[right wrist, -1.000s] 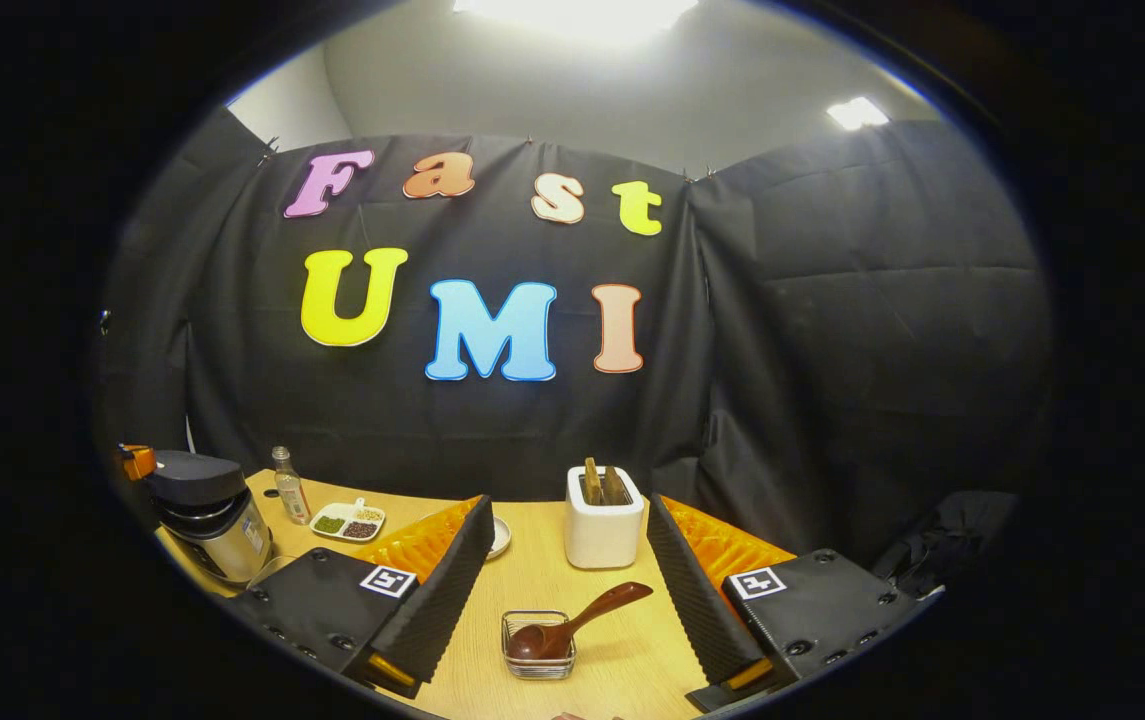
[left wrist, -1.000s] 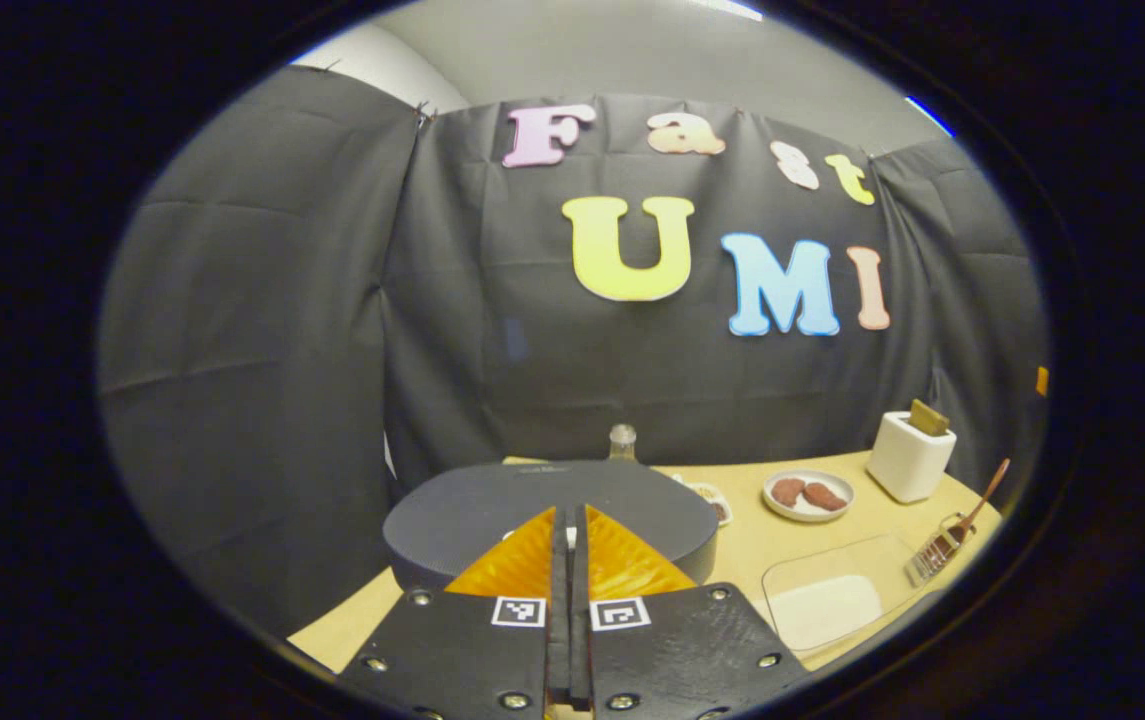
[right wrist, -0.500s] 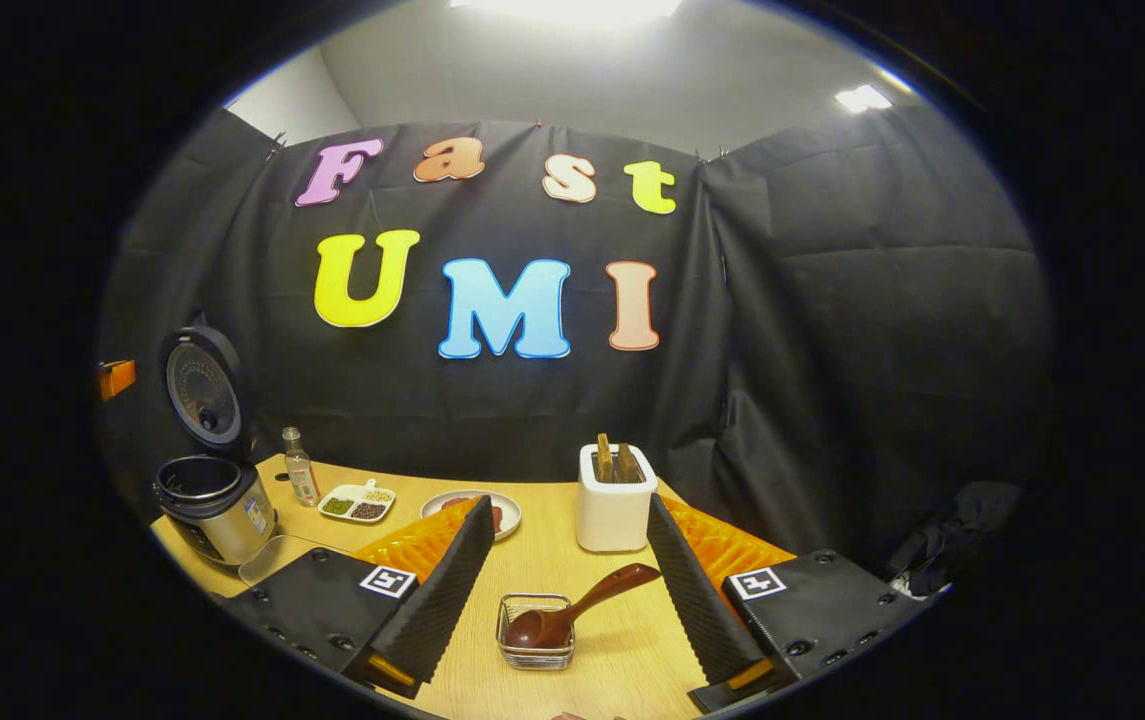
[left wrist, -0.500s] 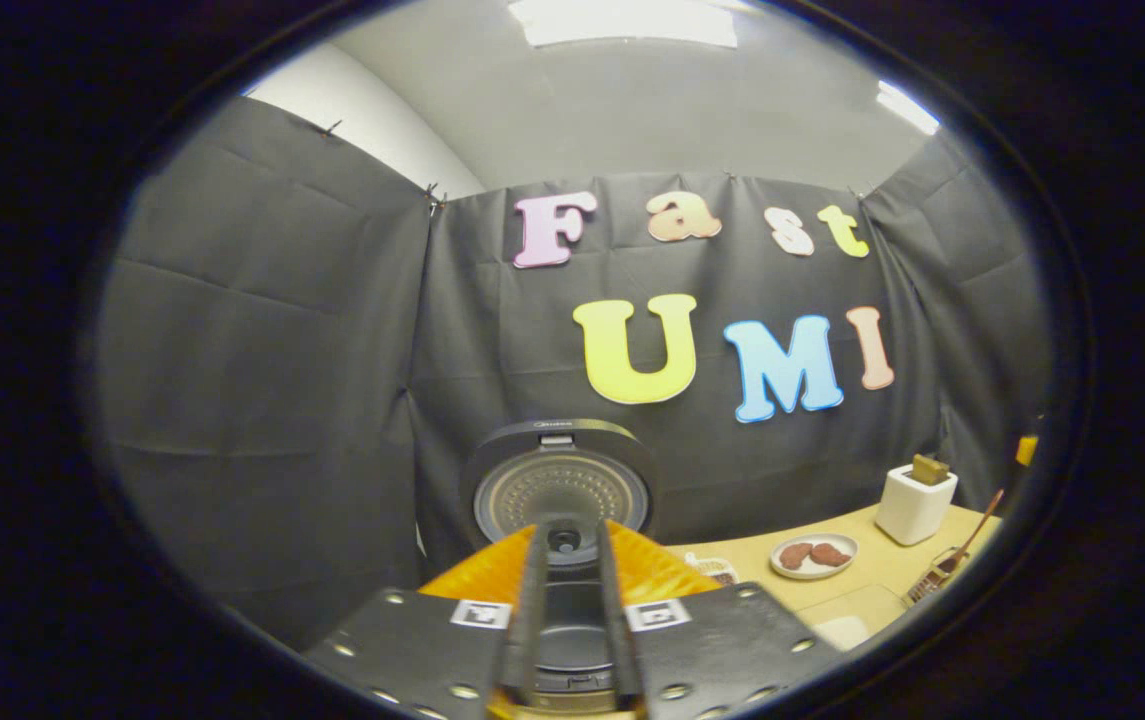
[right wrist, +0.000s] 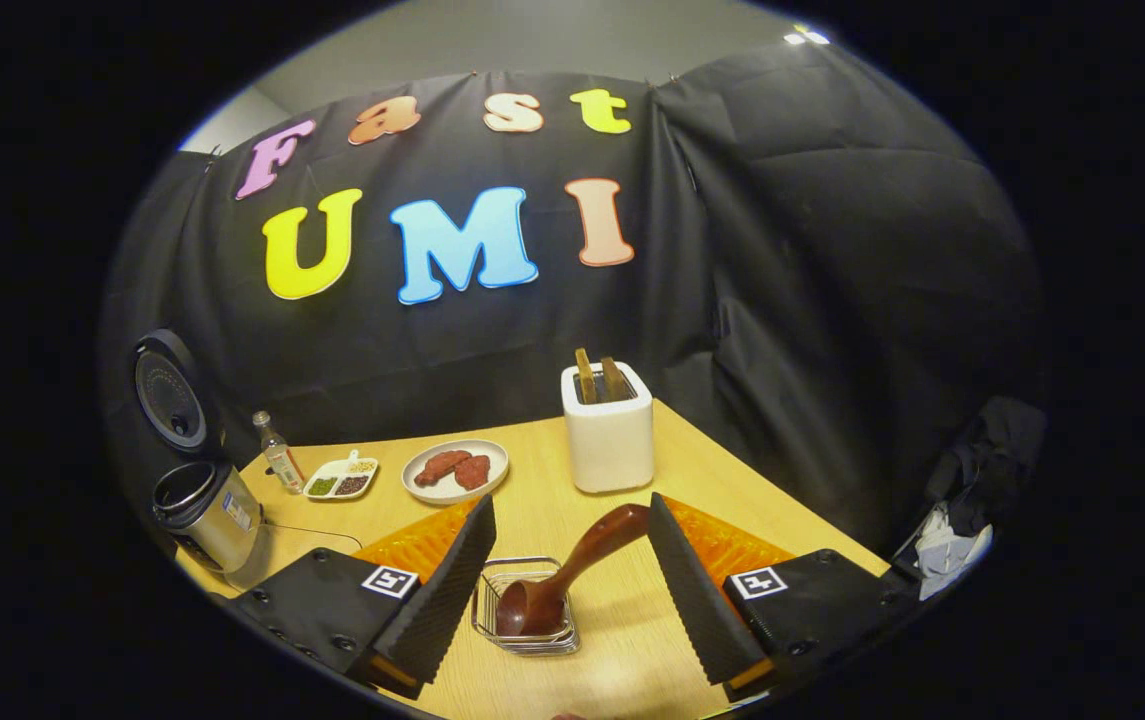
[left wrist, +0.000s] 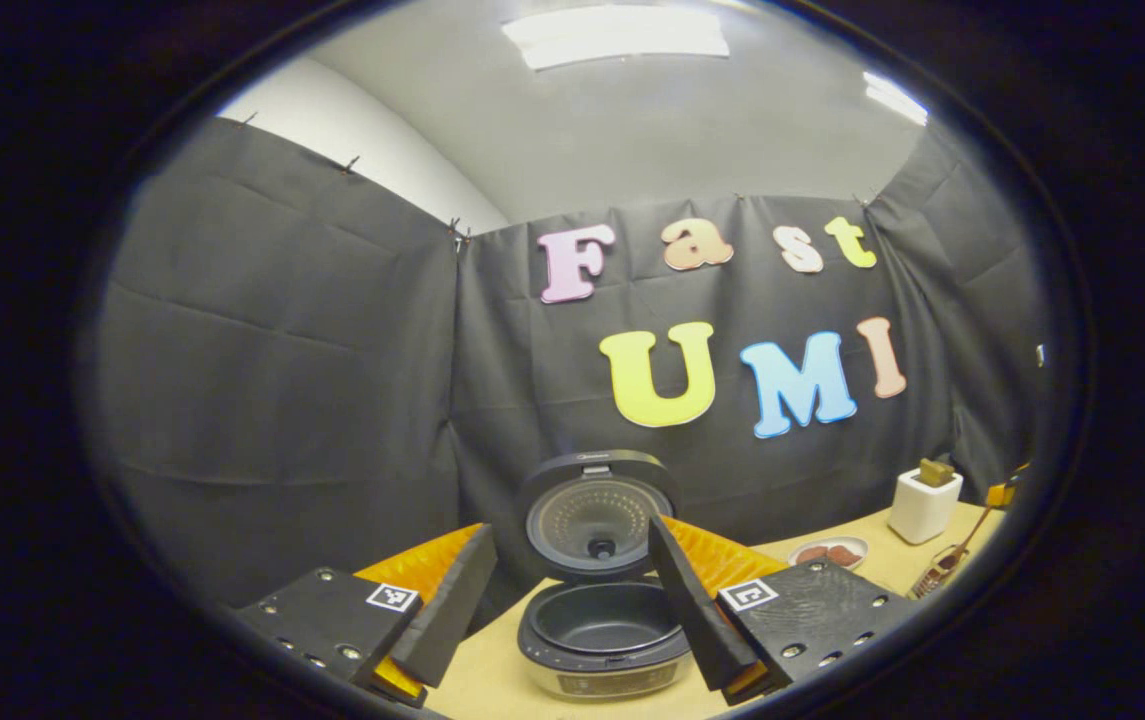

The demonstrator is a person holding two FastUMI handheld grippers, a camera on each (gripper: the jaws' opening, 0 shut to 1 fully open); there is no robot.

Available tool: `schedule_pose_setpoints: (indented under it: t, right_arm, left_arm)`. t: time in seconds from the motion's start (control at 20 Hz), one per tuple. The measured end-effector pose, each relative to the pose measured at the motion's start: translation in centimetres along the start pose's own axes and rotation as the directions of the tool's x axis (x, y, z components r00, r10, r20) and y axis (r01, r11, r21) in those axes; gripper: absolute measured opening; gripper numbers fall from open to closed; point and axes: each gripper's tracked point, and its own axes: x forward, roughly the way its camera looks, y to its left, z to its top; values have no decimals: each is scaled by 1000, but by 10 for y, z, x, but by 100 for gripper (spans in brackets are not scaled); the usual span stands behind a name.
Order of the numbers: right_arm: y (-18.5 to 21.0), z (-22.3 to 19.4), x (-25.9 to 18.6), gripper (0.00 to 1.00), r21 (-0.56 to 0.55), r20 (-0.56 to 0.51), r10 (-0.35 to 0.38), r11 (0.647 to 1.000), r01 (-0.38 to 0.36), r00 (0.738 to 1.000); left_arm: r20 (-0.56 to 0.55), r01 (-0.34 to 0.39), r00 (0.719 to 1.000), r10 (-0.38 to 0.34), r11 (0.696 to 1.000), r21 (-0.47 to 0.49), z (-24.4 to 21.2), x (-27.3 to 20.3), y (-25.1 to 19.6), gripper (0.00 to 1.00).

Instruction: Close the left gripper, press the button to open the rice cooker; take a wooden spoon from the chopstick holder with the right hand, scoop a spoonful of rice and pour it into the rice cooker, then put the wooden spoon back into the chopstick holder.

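In the left gripper view the rice cooker [left wrist: 604, 640] stands with its lid [left wrist: 597, 512] raised and its dark inner pot showing. My left gripper [left wrist: 572, 532] is open, drawn back from the cooker, holding nothing. In the right gripper view the wooden spoon [right wrist: 572, 572] has its bowl in the wire chopstick holder [right wrist: 524, 612], handle leaning up to the right. My right gripper [right wrist: 572, 506] is open above the holder. The handle's end lies close to the right finger, not gripped. The open cooker [right wrist: 200, 502] is far left there.
On the wooden table [right wrist: 702, 470] stand a white toaster [right wrist: 608, 432], a plate of meat [right wrist: 455, 468], a divided dish [right wrist: 340, 478] and a small bottle [right wrist: 278, 460]. A clear tray [right wrist: 277, 540] lies by the cooker. Black cloth walls close the back and sides.
The cooker's lid has sprung up. My left gripper went from shut to open and pulled back. My right gripper has moved closer to the spoon and tilted down.
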Motion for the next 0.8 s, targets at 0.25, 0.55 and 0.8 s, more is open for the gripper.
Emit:
schedule_pose_setpoints:
  t: [0.25,0.55,0.8]
  right_arm:
    - [-7,-41,26,98,150,-138,4,989,16,990]
    - [11,-72,47,84,304,-253,97,952,-16,963]
    - [24,-78,56,34,382,-268,135,924,-24,954]
  left_arm:
    - [-6,-61,998,62,998,18,3,-18,25,92]
    - [-26,-104,994,105,993,48,-2,-35,43,92]
    - [-35,-121,992,123,991,48,-5,-39,56,92]
